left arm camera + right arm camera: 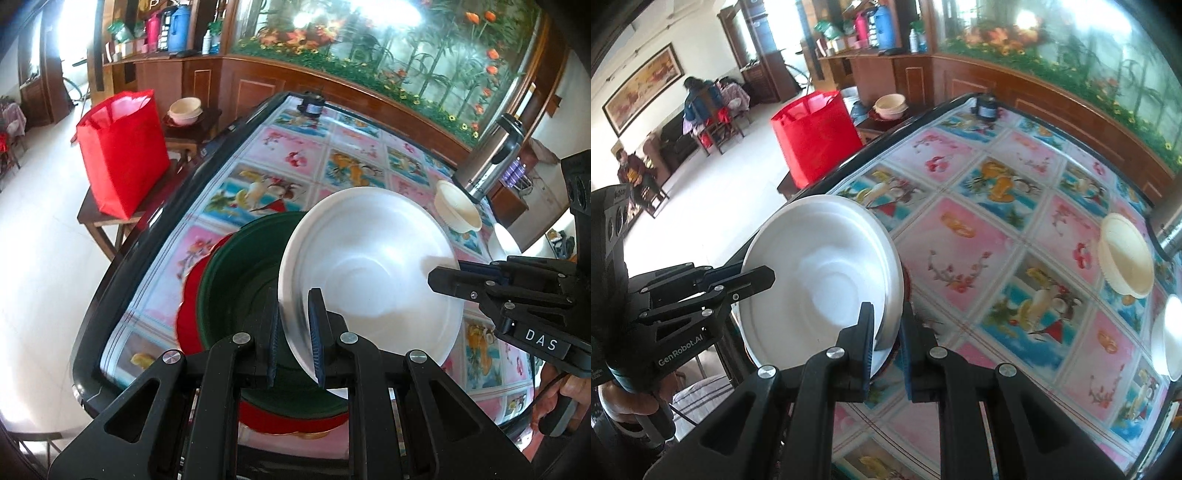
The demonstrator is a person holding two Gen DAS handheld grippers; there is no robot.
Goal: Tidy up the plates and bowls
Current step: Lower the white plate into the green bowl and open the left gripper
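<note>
Table [362, 155], covered by a glossy cloth printed with fruit and flower panels, fills both views and bears all the task ware. At its near left edge lies a stack: a red scalloped plate [188, 325] at the bottom with a dark green bowl [236, 280] resting in it; the green bowl appears empty, though much of its hollow is hidden.

White plate [369, 266] is carried above the table, tilted, over the green bowl's right side in the left wrist view; it holds nothing. Two grippers hold it at opposite rim points. The left gripper [295, 328] has its pads clamped on the near rim; the right gripper [888, 339] likewise pinches the rim in its own view.

Step in hand, judged from the layout: transfer of the white plate toward the stack, both hands sharing the load. The next move calls for levelling the plate, centring it over the green bowl, lowering it until it seats, then parting both sets of jaws together so that neither side drops first.

A cream bowl [458, 206], empty, stands well apart near the far right edge, beside a steel flask [495, 155]. A smaller white bowl [1171, 339] sits at the right edge, only partly visible.

Off the table, a red bag [122, 155] stands open on a side stool; its contents cannot be seen.
</note>
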